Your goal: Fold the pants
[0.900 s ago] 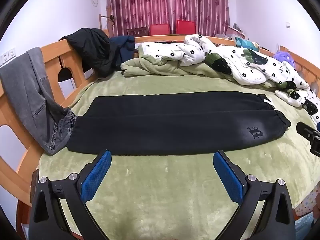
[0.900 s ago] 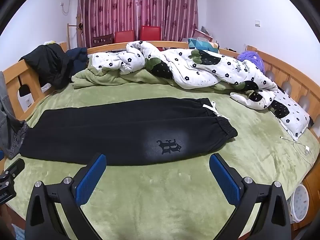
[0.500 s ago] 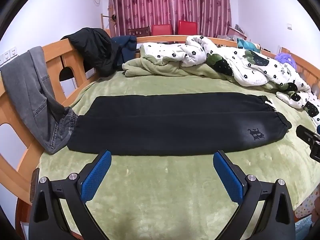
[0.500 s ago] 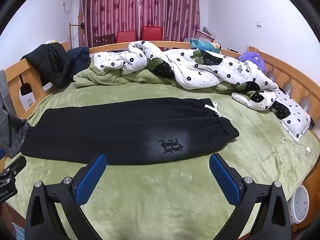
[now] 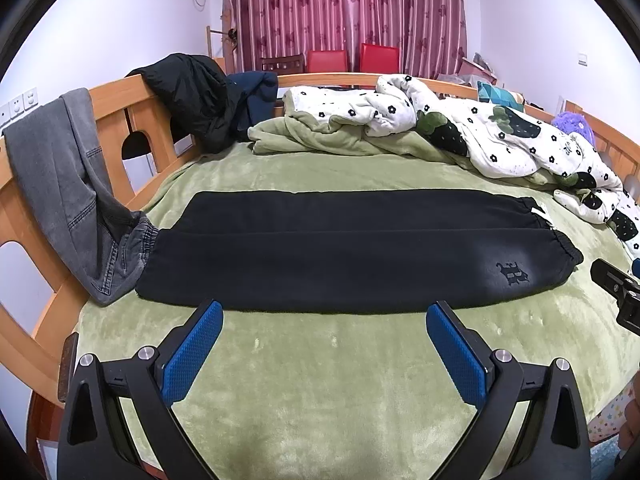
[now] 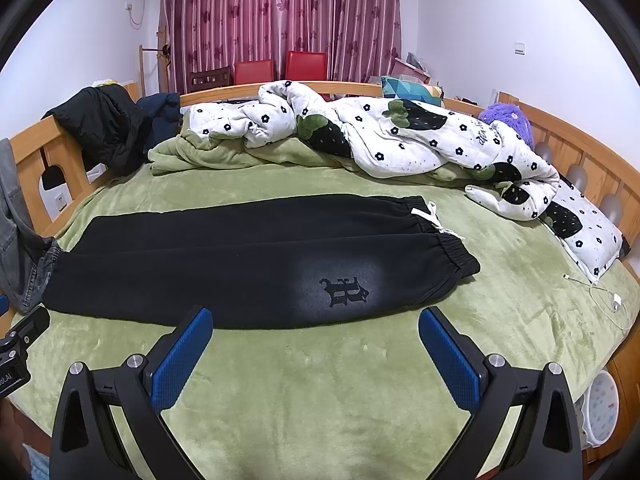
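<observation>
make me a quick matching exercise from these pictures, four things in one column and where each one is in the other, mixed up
Things:
1. black pants
2. grey jeans
3. black jacket
4. flowered quilt

Places:
A. bunched along the far side of the bed
B. heaped over the wooden rail at the far left corner
C. laid out flat across the green blanket
D. hanging over the left rail, the waistband down by the pants' cuffs

Pairs: 1-C, 2-D, 3-B, 4-A
</observation>
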The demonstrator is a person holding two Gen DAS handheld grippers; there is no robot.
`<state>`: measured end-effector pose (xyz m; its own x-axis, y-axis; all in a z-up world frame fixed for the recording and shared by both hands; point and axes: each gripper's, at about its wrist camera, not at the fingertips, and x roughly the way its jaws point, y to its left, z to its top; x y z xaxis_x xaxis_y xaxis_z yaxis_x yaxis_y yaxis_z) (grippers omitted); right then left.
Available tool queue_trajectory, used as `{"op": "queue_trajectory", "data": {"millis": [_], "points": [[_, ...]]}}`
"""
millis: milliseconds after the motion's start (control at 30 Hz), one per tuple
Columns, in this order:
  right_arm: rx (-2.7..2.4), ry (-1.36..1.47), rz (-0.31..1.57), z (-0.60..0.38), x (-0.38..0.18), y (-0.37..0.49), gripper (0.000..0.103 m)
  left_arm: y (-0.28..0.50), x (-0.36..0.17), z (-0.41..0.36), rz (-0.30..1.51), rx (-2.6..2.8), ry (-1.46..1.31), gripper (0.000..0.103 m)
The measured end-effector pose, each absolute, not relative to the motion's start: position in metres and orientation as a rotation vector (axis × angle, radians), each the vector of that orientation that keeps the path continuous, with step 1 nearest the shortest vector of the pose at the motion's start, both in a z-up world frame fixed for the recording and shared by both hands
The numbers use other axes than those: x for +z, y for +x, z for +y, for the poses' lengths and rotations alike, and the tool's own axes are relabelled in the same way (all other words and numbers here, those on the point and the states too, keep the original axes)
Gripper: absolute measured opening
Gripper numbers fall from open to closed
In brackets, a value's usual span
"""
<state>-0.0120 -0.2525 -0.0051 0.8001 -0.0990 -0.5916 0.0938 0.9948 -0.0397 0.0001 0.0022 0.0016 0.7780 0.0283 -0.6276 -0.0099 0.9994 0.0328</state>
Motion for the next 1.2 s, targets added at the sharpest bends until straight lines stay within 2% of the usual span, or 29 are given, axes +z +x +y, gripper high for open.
{"op": "queue_trajectory", "data": {"millis": [1200], "points": [[-0.097,-0.02,0.635,-0.245,-0.007,-0.011,0.103,0.001,0.003,0.006,0.675,0.023,0.02,0.1]]}}
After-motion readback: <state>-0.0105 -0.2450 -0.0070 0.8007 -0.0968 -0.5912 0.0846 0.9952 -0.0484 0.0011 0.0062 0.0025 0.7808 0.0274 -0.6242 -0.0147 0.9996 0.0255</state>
